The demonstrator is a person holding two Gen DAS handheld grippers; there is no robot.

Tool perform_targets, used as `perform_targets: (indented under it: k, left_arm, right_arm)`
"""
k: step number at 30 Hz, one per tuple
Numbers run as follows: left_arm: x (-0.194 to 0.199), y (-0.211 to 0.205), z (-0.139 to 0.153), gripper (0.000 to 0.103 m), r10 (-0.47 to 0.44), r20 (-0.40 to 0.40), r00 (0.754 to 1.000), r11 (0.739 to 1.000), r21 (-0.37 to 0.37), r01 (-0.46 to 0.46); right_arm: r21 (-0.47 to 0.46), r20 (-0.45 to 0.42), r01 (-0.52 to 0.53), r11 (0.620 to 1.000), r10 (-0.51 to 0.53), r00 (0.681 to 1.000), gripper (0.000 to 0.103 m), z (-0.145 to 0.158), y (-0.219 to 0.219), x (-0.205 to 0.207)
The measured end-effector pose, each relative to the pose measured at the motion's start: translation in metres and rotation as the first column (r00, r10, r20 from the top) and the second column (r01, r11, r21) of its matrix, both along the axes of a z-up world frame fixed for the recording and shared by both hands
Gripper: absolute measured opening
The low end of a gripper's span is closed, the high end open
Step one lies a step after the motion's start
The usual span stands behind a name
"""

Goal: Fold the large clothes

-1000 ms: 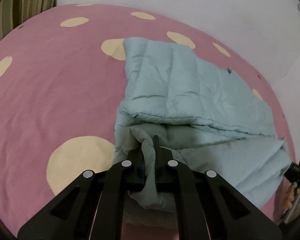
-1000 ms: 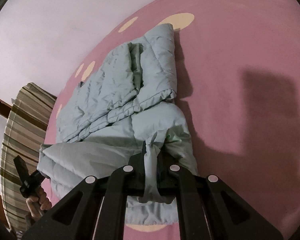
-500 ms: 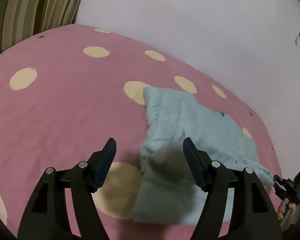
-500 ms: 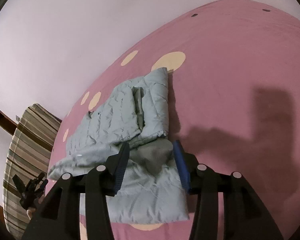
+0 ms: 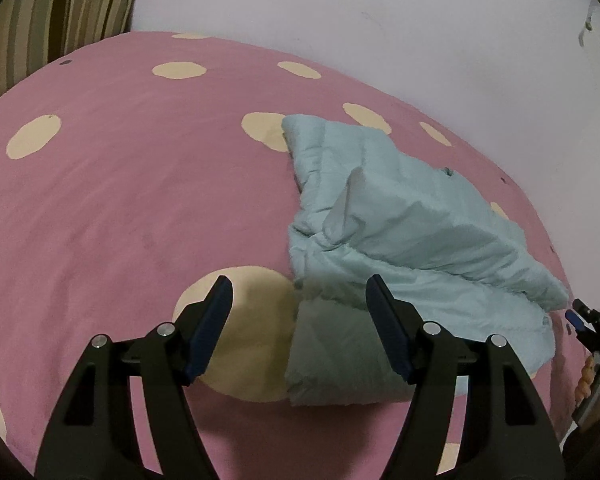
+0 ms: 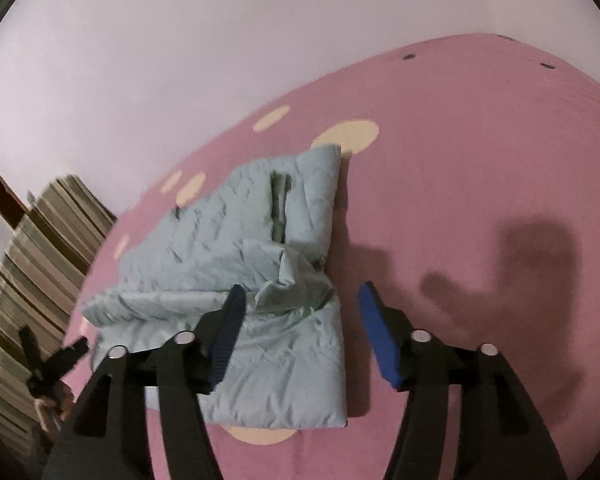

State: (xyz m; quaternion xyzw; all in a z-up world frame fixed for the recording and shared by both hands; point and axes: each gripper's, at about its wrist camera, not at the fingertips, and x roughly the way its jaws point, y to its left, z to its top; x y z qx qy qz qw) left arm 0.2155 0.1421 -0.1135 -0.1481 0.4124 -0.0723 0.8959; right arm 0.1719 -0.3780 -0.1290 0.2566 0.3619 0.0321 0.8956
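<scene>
Jacket lies folded, long axis apparently toward wall.

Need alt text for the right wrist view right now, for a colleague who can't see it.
A folded pale blue padded jacket lies on a pink spotted bedcover, and the open right gripper, its jaws just opened, hangs over its near edge, holding nothing.

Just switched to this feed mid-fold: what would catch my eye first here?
The pale blue padded jacket, folded into a rumpled bundle, lies on the pink bedspread with cream dots. Both grippers hang above its near edge, empty: the left gripper open, and the right gripper, whose jaws have just been opening. A striped cushion sits at the bed's far corner.
</scene>
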Motion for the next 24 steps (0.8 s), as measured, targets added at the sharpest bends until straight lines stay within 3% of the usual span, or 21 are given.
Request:
perform_targets:
  k: [10, 12, 14, 21, 24]
  left_arm:
    - [0.019, -0.013, -0.004, 0.07, -0.076, -0.001, 0.997, 0.997, -0.012, 0.076]
    - [0.026, -0.018, -0.004, 0.07, -0.097, -0.006, 0.995, 0.995, 0.0, 0.097]
    - [0.032, -0.021, -0.004, 0.071, -0.121, -0.01, 0.993, 0.993, -0.002, 0.121]
    - [0.061, -0.031, -0.008, 0.071, -0.187, -0.035, 0.982, 0.982, -0.001, 0.187]
    - [0.068, -0.036, -0.012, 0.062, -0.207, -0.047, 0.977, 0.978, -0.002, 0.208]
  right_arm:
    - [-0.066, -0.031, -0.103, 0.993, 0.101, 0.994, 0.062, -0.019, 0.009, 0.005]
    - [-0.086, -0.032, -0.135, 0.987, 0.133, 0.991, 0.062, -0.021, 0.014, 0.014]
    - [-0.089, -0.03, -0.16, 0.983, 0.158, 0.987, 0.069, -0.023, 0.017, 0.024]
    - [-0.104, -0.051, -0.23, 0.968, 0.226, 0.973, 0.07, -0.029, 0.024, 0.06]
    - [-0.099, -0.075, -0.26, 0.961, 0.253, 0.964, 0.066, -0.035, 0.028, 0.069]
